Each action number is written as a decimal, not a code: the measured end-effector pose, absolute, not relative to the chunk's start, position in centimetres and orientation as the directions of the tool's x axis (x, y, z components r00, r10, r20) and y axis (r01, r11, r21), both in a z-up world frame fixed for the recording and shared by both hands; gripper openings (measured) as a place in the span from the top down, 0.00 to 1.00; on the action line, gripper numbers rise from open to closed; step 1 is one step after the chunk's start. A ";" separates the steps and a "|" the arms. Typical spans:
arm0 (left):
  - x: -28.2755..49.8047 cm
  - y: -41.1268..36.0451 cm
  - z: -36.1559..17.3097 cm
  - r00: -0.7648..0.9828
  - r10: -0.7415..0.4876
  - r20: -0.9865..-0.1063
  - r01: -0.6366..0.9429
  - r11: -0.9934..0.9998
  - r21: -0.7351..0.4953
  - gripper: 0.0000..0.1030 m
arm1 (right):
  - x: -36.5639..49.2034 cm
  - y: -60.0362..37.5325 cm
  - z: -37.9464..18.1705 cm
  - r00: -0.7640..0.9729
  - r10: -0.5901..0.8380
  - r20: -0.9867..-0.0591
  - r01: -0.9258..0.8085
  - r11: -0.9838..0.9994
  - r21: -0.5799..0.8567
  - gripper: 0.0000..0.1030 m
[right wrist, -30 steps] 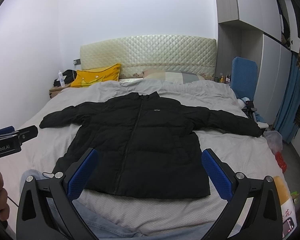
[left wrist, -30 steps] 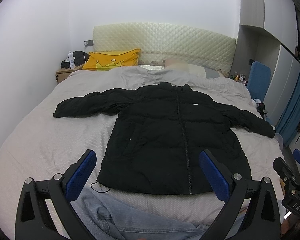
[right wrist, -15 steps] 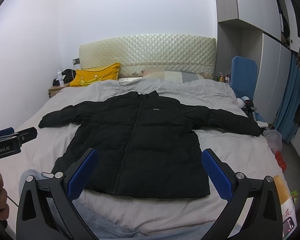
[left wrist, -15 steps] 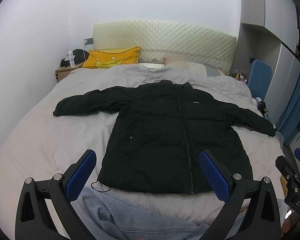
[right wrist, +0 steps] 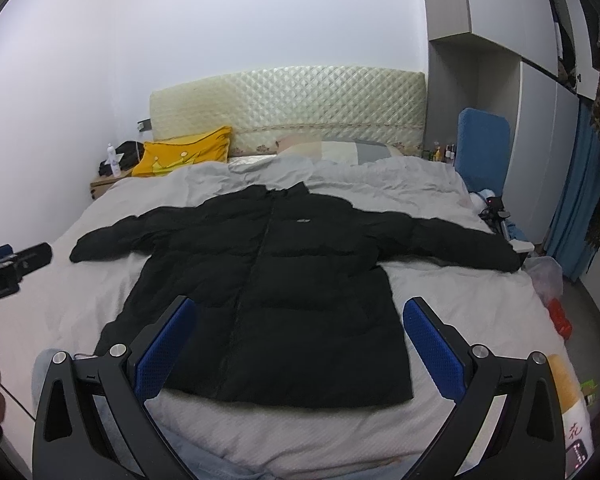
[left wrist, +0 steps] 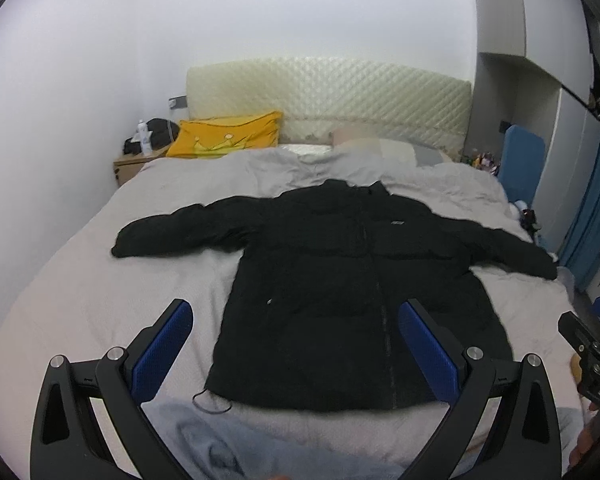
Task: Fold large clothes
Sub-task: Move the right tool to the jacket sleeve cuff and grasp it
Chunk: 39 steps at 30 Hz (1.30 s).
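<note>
both grippers spread and empty above the foot of the bed, black jacket laid flat ahead

left gripper (left wrist: 292, 332): its two blue-padded fingers (left wrist: 162, 350) stand wide apart with nothing between them, held above the near edge of the bed (left wrist: 80, 280). the black puffer jacket (left wrist: 352, 300) lies just beyond the fingertips, front side up, zip closed, hem towards the gripper and collar towards the headboard (left wrist: 328, 100). seen from this gripper the jacket's hem falls between the two fingers, with the zip line close to the right-hand finger. a crumpled pale blue denim garment (left wrist: 228, 440) lies on the bed below the gripper, nearer than the jacket's hem, and a thin dark cord loop (left wrist: 208, 402) rests at the hem's corner.

right gripper (right wrist: 300, 332): likewise spread wide and empty, above the same near edge of the bed. the jacket (right wrist: 284, 292) lies ahead of it, and both fingers frame the lower body of the jacket.

the jacket is centred on the bed's grey cover, both sleeves stretched out sideways; one cuff reaches the bed's edge on the wardrobe (right wrist: 540, 120) side. behind the collar, against the headboard, lie a yellow pillow (right wrist: 184, 156) and a pale patchwork pillow (right wrist: 336, 151). a small nightstand (right wrist: 102, 189) with a white bottle (right wrist: 114, 162) stands beside the bed next to the yellow pillow.
</note>
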State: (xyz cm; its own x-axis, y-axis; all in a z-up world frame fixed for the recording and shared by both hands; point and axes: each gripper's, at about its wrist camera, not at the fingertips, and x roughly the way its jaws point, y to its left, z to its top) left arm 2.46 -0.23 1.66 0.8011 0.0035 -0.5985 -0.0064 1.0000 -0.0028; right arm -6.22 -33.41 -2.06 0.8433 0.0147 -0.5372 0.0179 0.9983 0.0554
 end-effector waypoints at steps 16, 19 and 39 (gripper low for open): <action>11.5 -4.3 4.0 0.858 -0.099 -0.504 0.097 0.995 -0.030 0.00 | 0.2 -41.3 -1.3 0.867 -0.054 -0.495 0.120 0.987 0.103 0.00; 13.5 -4.6 2.0 0.853 -0.106 -0.510 0.097 0.994 -0.045 0.00 | 1.7 -43.2 -2.2 0.861 -0.058 -0.506 0.142 0.981 0.130 0.00; 22.8 -5.9 -9.4 0.790 -0.154 -0.594 0.136 0.988 -0.076 0.00 | 12.9 -60.7 -10.8 0.860 -0.186 -0.475 0.317 0.925 0.211 0.00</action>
State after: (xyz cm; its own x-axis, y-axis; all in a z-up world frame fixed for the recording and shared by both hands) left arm 22.84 -5.94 -9.43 0.7896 -0.1538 -0.5941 0.1356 0.9879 -0.0756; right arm 12.91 -60.69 -10.76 0.8602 -0.1863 -0.4747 0.3166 0.9248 0.2109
